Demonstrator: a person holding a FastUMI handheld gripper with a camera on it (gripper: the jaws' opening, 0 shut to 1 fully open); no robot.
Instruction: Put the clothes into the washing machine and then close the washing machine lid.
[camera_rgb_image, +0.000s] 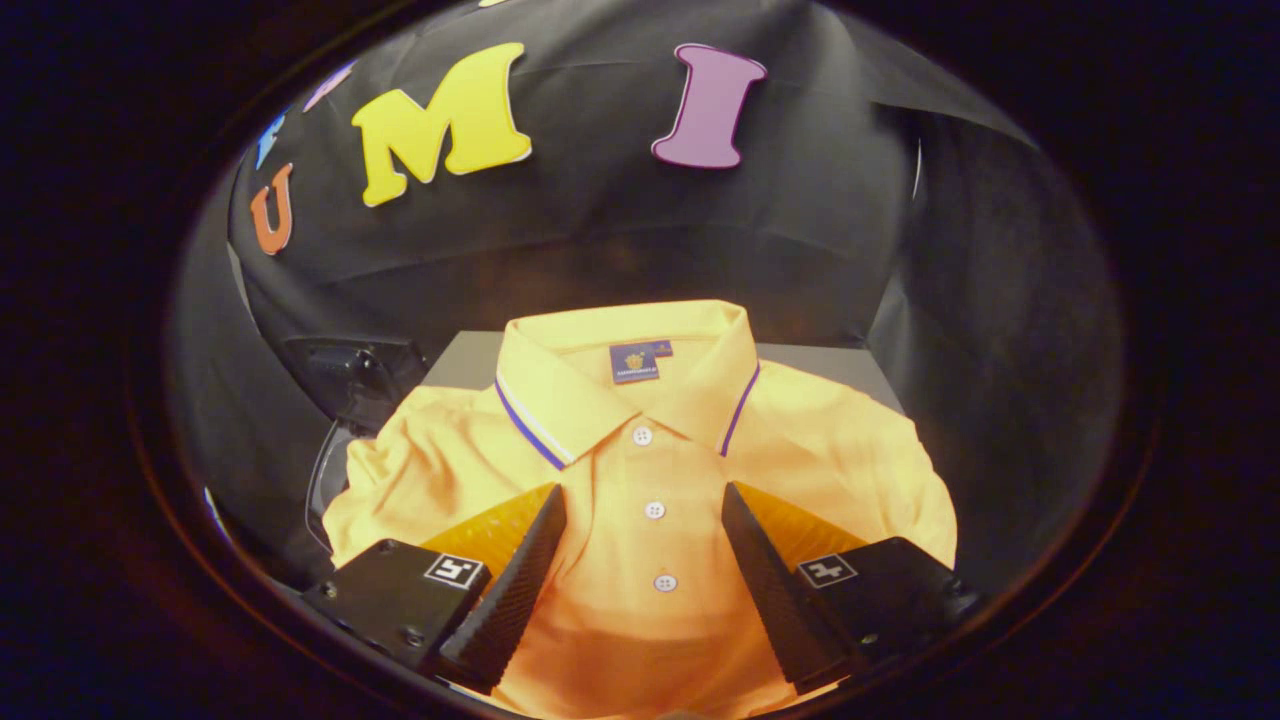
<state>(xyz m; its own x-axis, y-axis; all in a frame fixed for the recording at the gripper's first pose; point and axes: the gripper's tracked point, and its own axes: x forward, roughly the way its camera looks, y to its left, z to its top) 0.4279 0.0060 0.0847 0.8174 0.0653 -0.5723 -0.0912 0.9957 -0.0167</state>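
Note:
A folded yellow polo shirt (640, 470) with a purple-trimmed collar and a row of white buttons lies flat on a grey surface (470, 360). My gripper (645, 500) hovers over the shirt's chest, open, its two fingers wide apart on either side of the button placket. Nothing is pressed between the fingers; whether the tips touch the cloth I cannot tell. To the left of the shirt, a dark machine part with a curved rim (345, 400) shows partly, the rest hidden by the shirt.
Black booth cloth hangs behind and on both sides of the grey surface. The surface's far edge runs just beyond the shirt collar.

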